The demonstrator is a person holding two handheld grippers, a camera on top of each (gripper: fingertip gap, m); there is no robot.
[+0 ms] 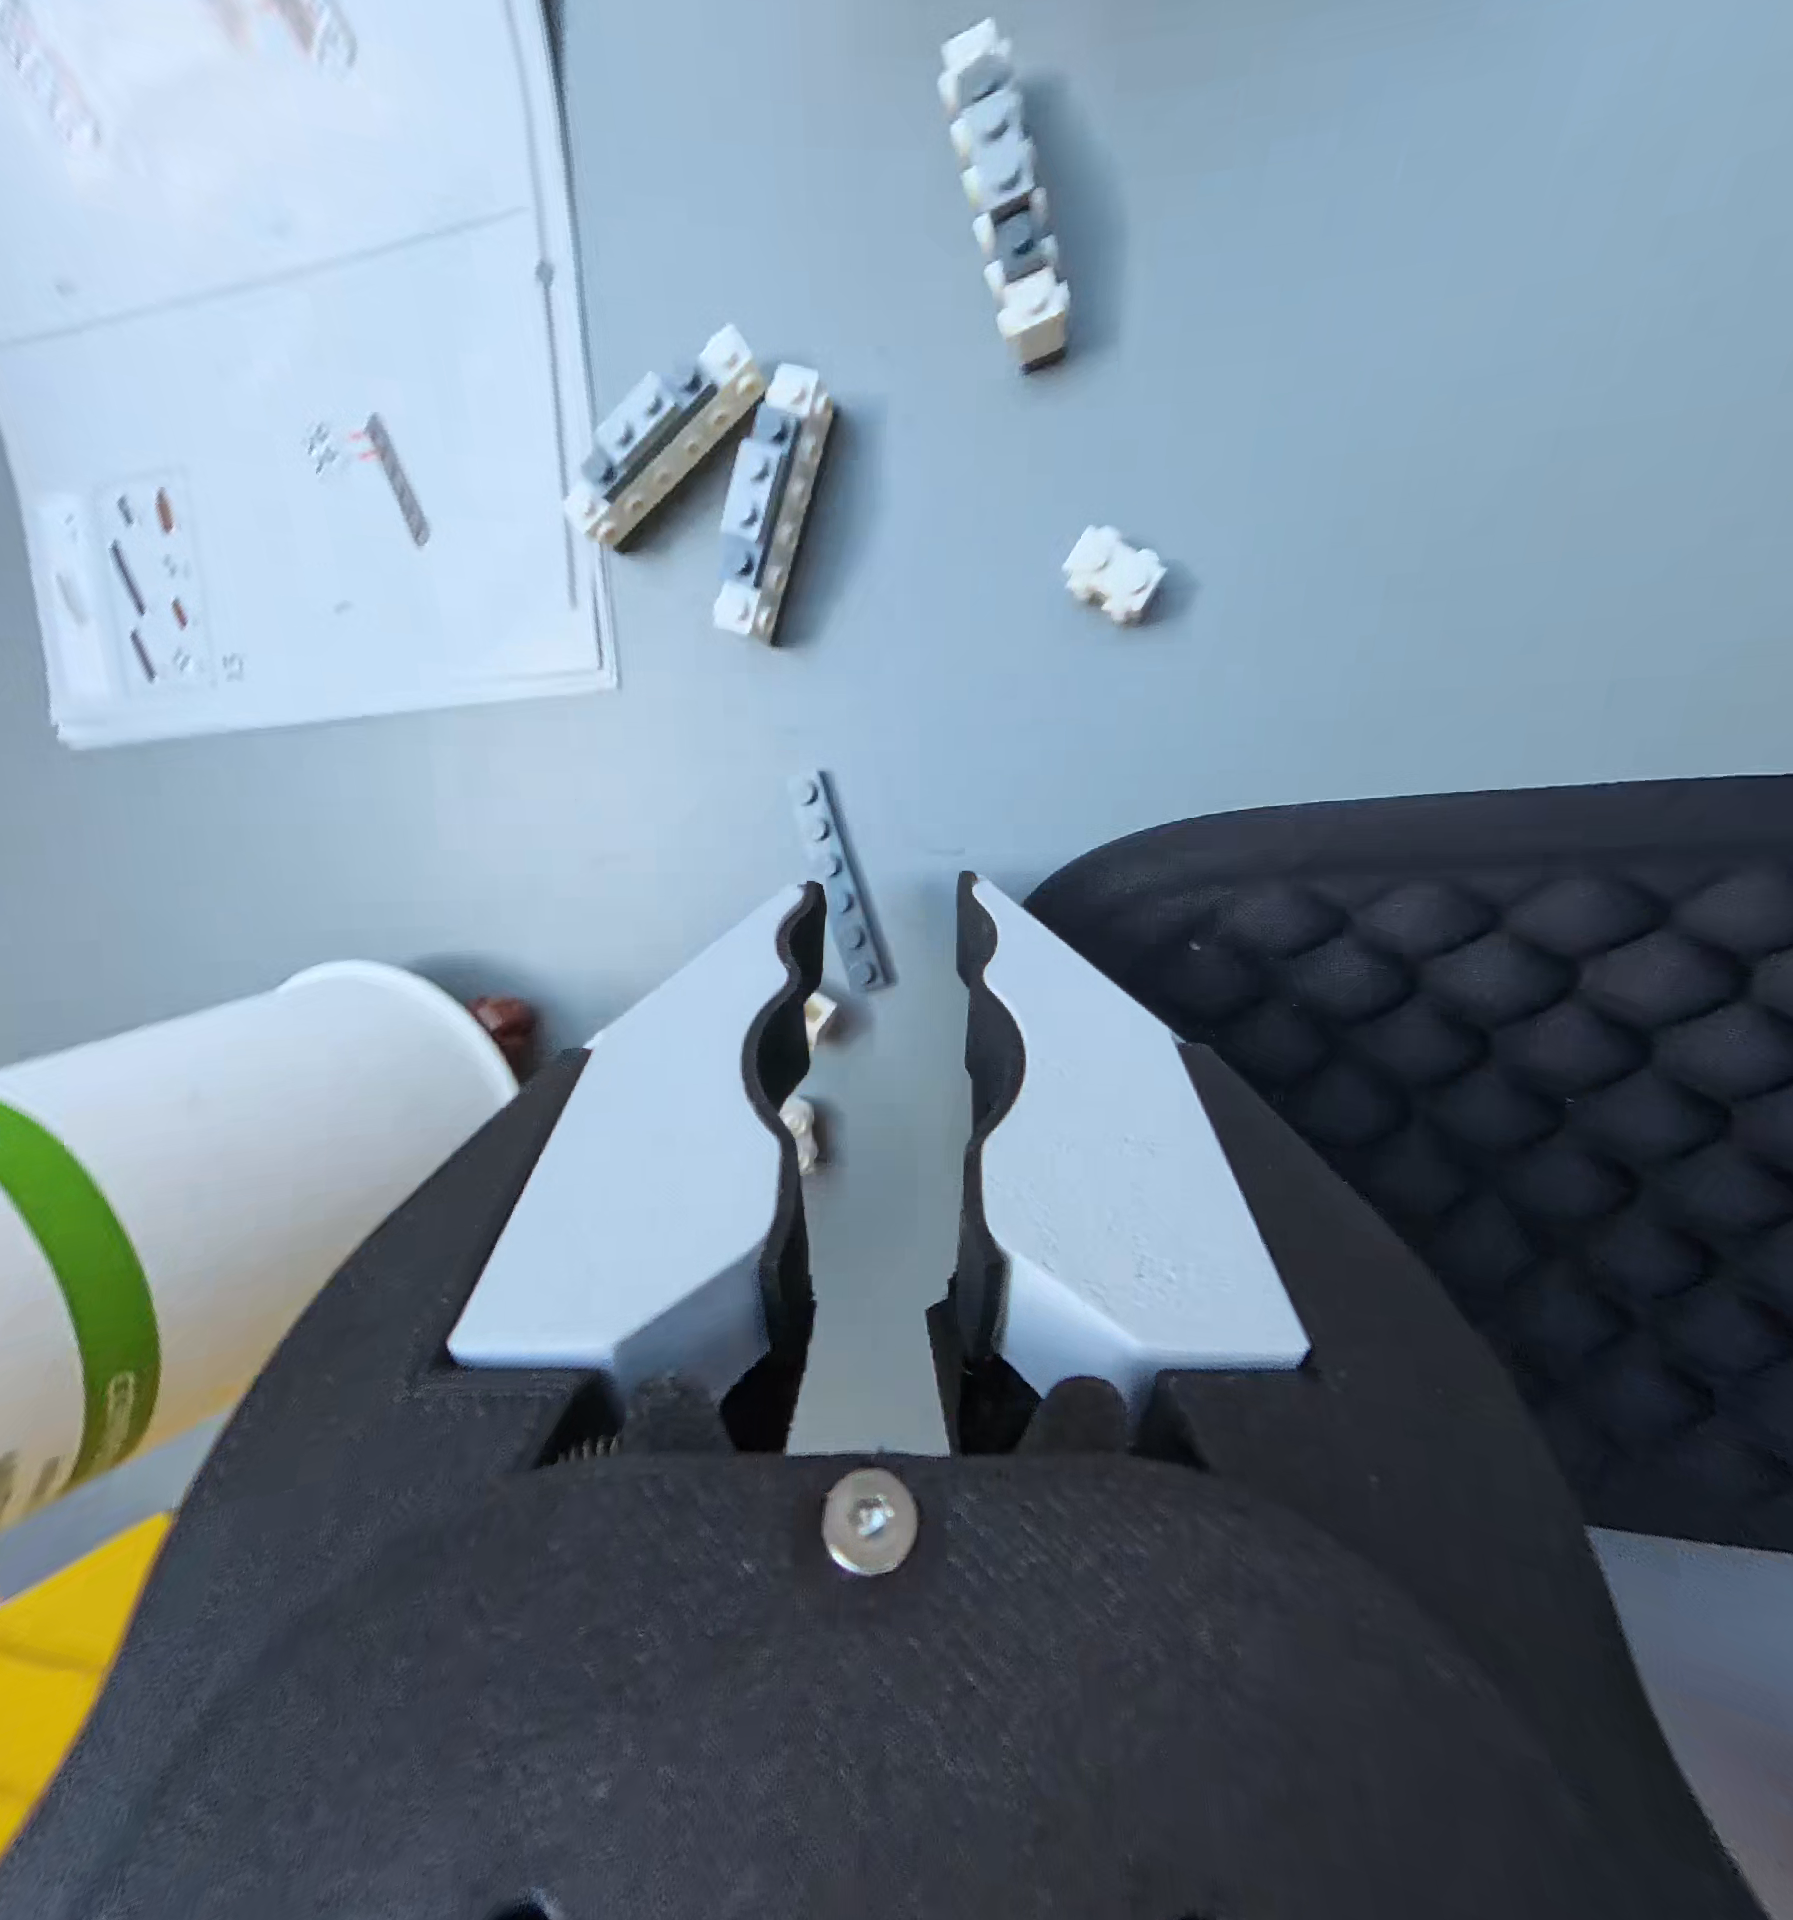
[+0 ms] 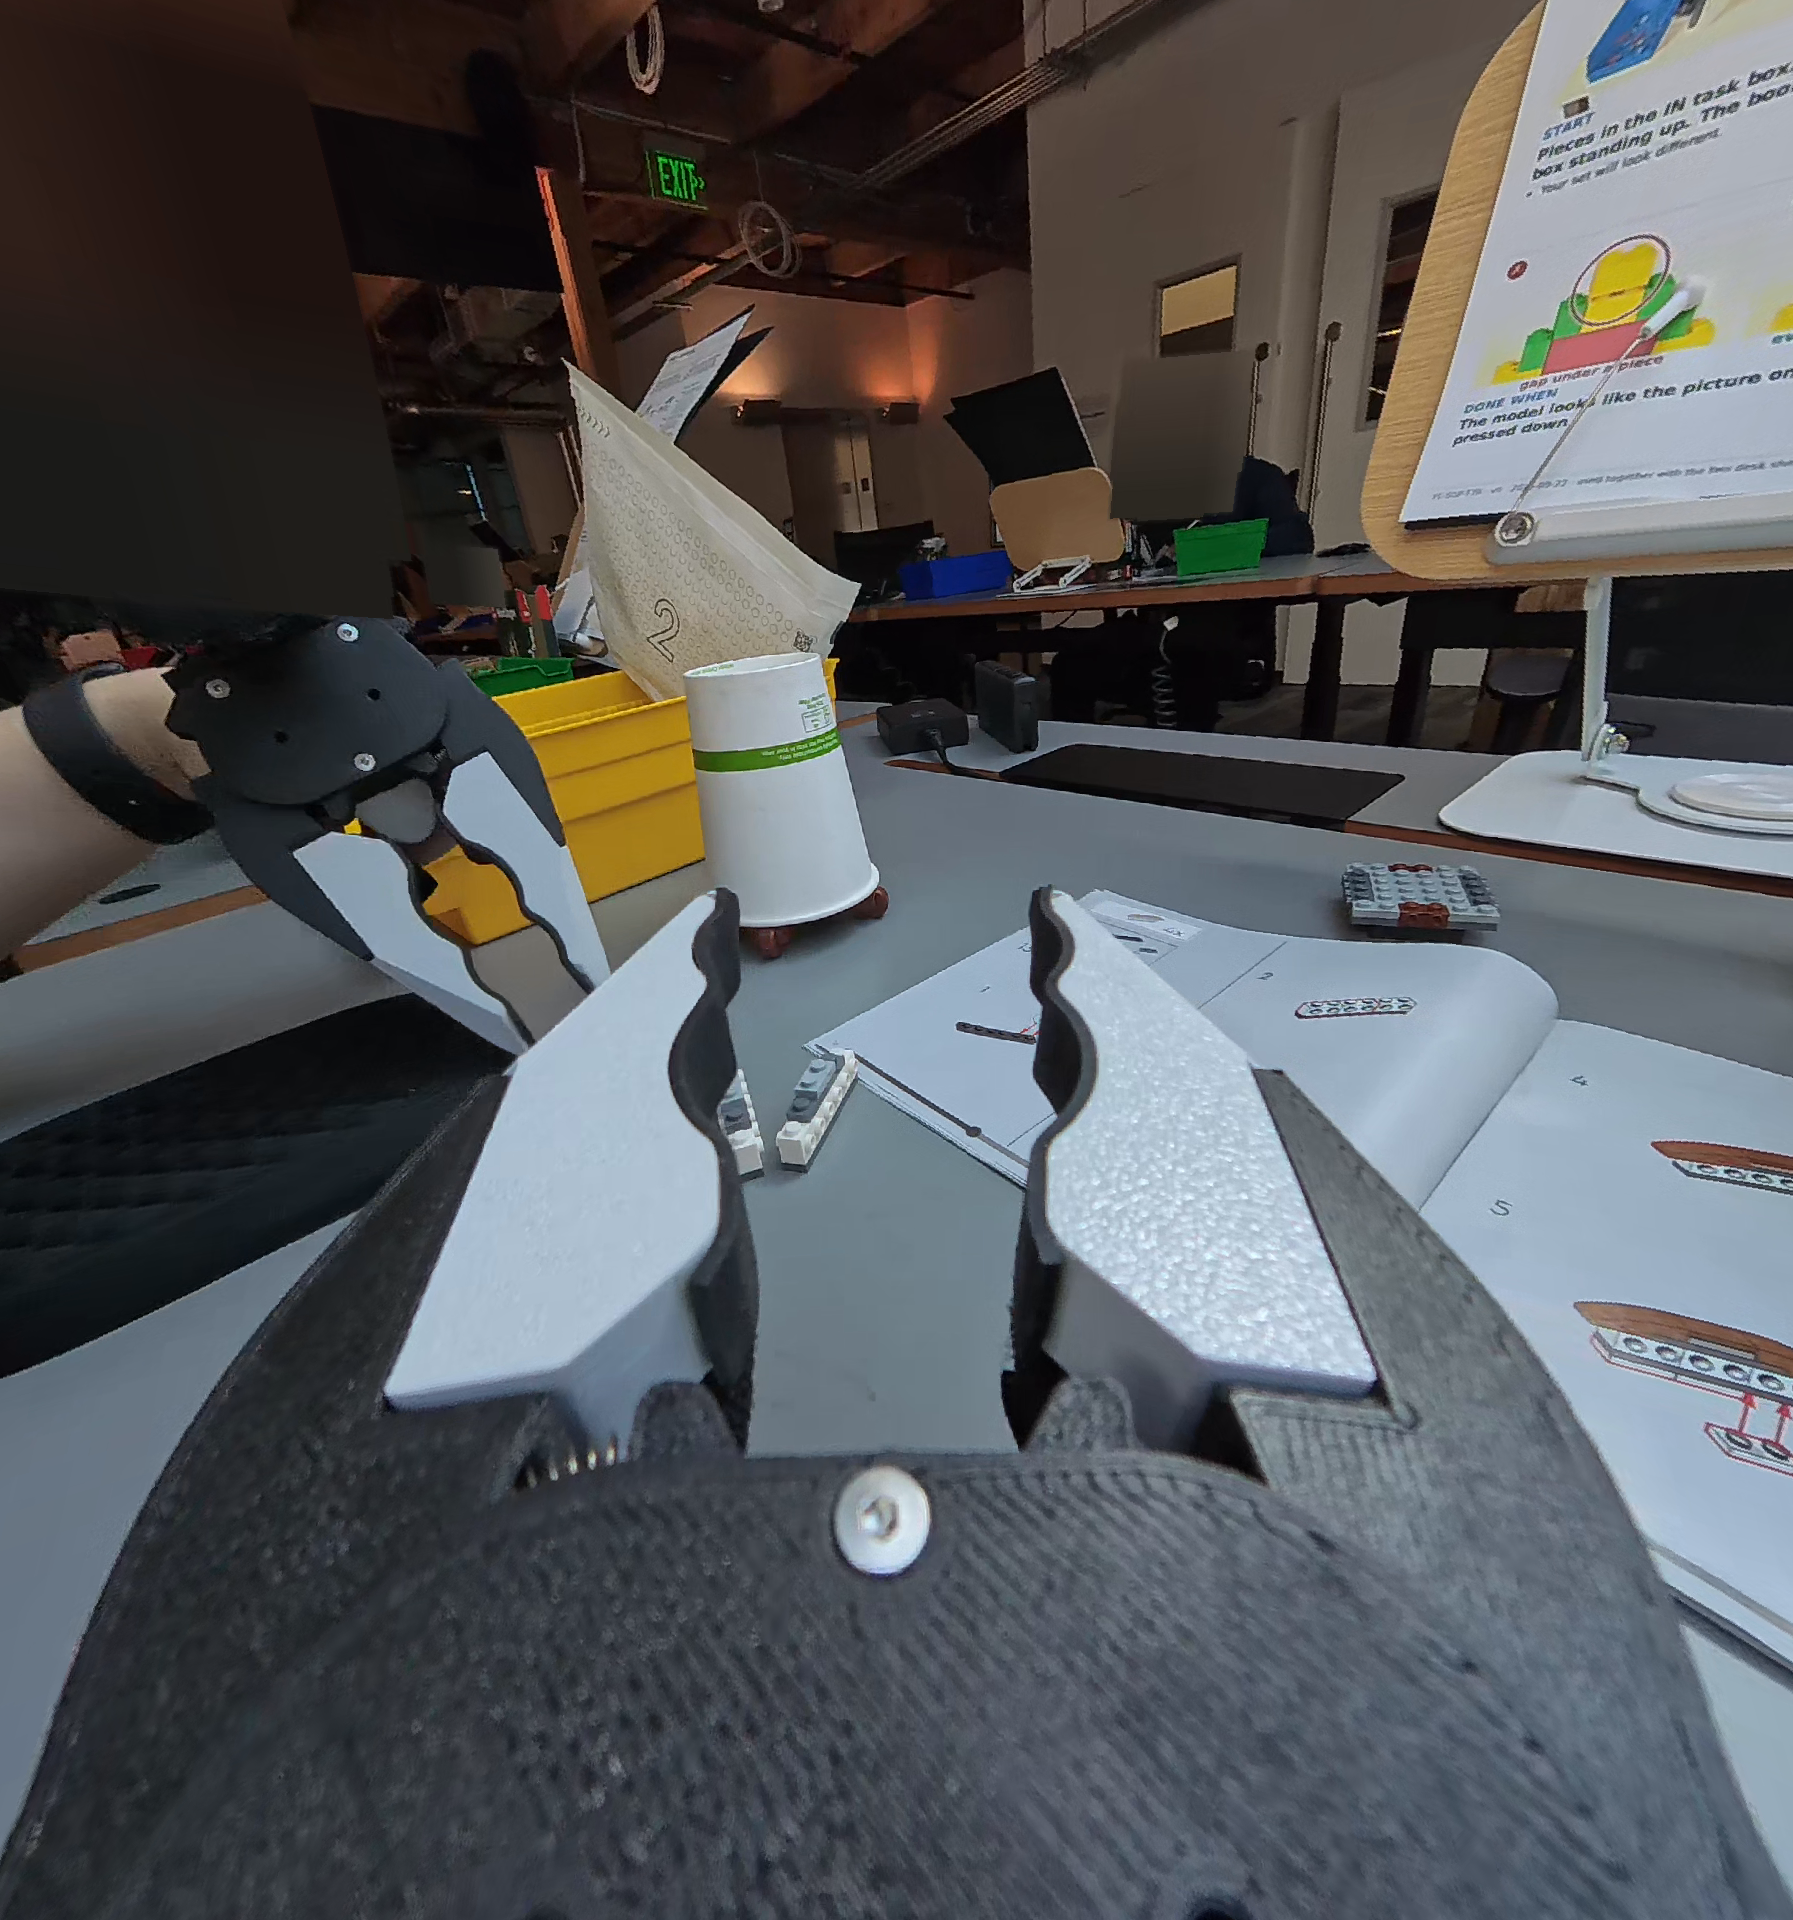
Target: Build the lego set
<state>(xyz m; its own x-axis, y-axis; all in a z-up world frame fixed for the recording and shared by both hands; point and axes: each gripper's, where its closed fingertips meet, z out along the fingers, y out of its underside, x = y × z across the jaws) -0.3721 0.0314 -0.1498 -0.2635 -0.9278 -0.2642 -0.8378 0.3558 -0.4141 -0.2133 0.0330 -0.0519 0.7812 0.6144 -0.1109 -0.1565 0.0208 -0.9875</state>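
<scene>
In the left wrist view my left gripper (image 1: 890,891) is open and empty, pointing down at the grey table. A thin grey plate (image 1: 840,883) lies on the table between its fingertips, close to the left one. Two small white pieces (image 1: 805,1132) show partly under the left finger. Three white-and-grey strip assemblies (image 1: 668,452) (image 1: 776,504) (image 1: 1006,197) and a small white brick (image 1: 1115,574) lie farther ahead. My right gripper (image 2: 884,904) is open and empty, low over the table. Two of the strips (image 2: 814,1112) lie ahead between its fingers. The left gripper (image 2: 559,1013) shows to its left.
The open instruction booklet (image 1: 279,364) (image 2: 1391,1091) lies beside the strips. An upturned white paper cup (image 2: 778,790) sits over brown pieces, with a yellow bin (image 2: 601,790) behind it. A black mat (image 1: 1494,1143) lies nearby. A grey plate assembly (image 2: 1417,899) and a sheet stand (image 2: 1650,260) are at the right. My hands' fingertips stand some 20 cm from each other. From my left tips it is roughly 6 cm to the small white brick (image 1: 1115,574); from my right, 15 cm.
</scene>
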